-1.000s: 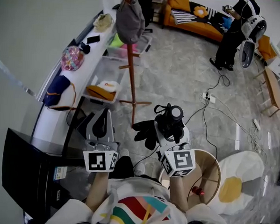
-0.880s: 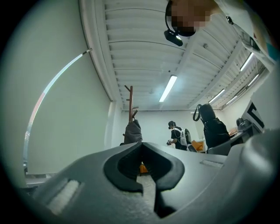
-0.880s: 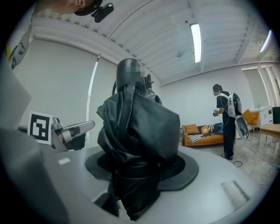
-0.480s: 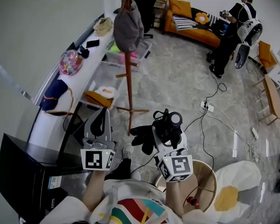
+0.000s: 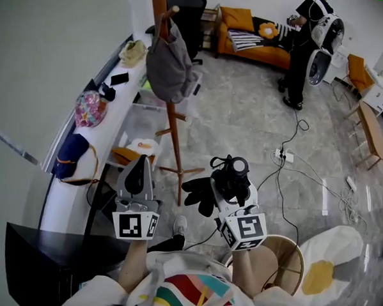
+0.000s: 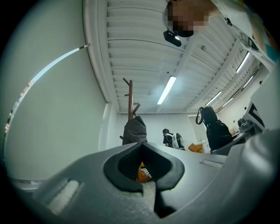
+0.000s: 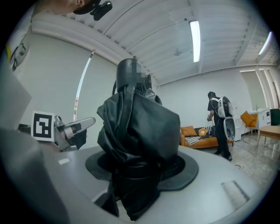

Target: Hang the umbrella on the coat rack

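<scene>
One folded black umbrella (image 7: 138, 127) is clamped between the fingers of the right gripper (image 7: 140, 171), its bunched fabric rising above the fingertips and spilling out below them; seen from the head view, the same umbrella (image 5: 199, 188) is held out in front of the person, with its fabric hanging off to the left side of the right gripper (image 5: 231, 182). The fingers of the left gripper (image 6: 144, 164) are pressed together with nothing gripped, only a small notch being left open between them. In the head view the left gripper (image 5: 139, 173) is carried just beside the right one. Ahead of both sets of fingertips, well apart from them, the wooden coat rack (image 5: 174, 139) stands upright on the floor, and a grey bag (image 5: 165, 64) is hung from its top. Far beyond the fingertips, an orange sofa (image 5: 255, 40) and a standing person (image 5: 302, 52) can be seen.
</scene>
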Action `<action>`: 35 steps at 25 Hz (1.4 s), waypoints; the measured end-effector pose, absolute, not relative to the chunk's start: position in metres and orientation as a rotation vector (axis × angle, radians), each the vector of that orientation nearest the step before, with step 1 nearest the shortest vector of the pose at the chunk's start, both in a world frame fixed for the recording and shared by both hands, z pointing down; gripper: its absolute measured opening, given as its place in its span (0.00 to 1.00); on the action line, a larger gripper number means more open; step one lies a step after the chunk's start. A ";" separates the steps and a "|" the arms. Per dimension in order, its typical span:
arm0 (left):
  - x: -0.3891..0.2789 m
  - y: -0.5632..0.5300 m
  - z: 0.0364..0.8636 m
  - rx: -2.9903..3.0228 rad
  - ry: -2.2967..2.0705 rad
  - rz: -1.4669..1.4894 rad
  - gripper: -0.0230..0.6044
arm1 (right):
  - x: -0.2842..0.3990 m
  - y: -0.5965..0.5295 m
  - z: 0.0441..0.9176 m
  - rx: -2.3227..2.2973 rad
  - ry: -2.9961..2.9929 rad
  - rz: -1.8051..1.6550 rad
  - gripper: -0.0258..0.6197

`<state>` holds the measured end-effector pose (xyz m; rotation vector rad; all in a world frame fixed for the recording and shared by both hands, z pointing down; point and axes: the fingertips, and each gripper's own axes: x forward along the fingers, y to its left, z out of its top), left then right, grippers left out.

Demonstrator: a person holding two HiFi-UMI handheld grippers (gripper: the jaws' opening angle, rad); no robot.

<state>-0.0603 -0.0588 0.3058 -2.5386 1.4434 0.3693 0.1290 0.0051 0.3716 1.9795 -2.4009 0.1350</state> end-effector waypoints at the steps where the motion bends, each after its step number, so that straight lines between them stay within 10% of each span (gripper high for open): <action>1: -0.060 -0.070 0.307 -2.544 1.446 0.369 0.03 | 0.130 -0.005 0.372 1.984 -2.395 0.139 0.42; 35: -0.058 -0.185 0.294 -2.497 1.465 0.428 0.03 | 0.132 -0.162 0.375 1.863 -2.411 0.212 0.42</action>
